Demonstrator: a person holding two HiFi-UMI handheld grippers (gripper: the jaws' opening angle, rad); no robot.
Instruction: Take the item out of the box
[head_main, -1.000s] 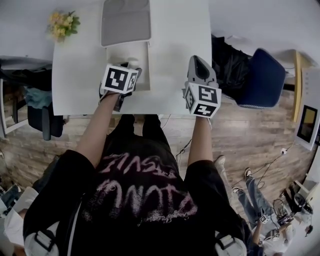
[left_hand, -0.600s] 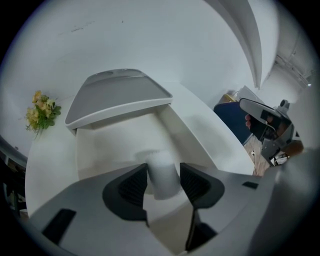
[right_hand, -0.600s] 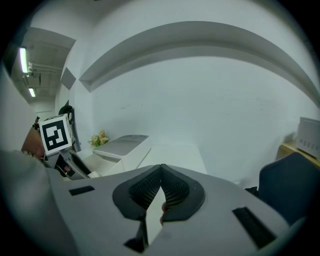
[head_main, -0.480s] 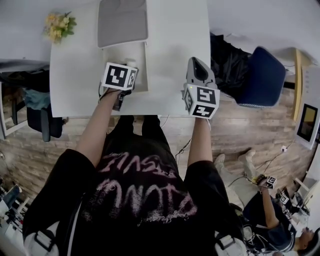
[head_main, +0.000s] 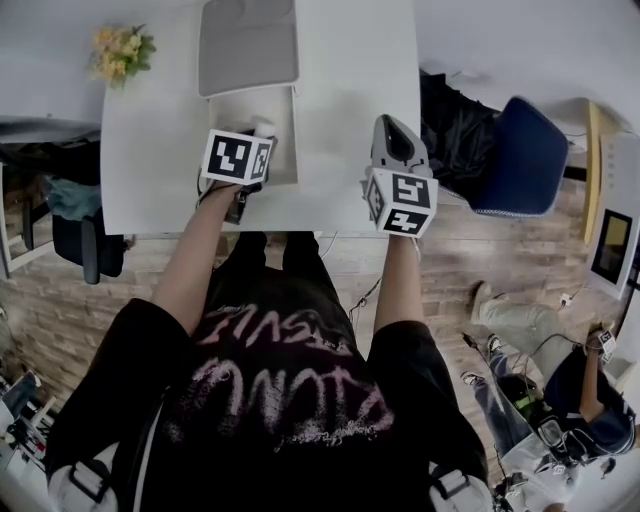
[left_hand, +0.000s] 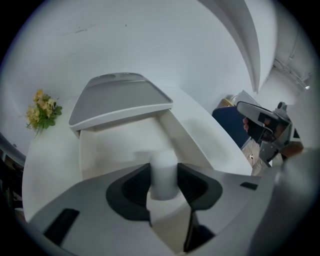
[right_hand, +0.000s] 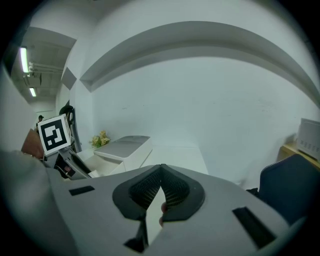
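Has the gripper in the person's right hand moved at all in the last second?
No. The right gripper is over the table's near edge, right of the open box, just as before.

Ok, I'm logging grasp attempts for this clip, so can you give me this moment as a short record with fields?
box: open on the table, lid folded back
item: white cylinder, upright inside the box
left gripper: over the box, jaws closing on the white cylinder, pads against its sides
right gripper: held above the table, right of the box, jaws together, nothing between them
task stage: item not yet out of the box
nearby: yellow flowers at the table's far left corner
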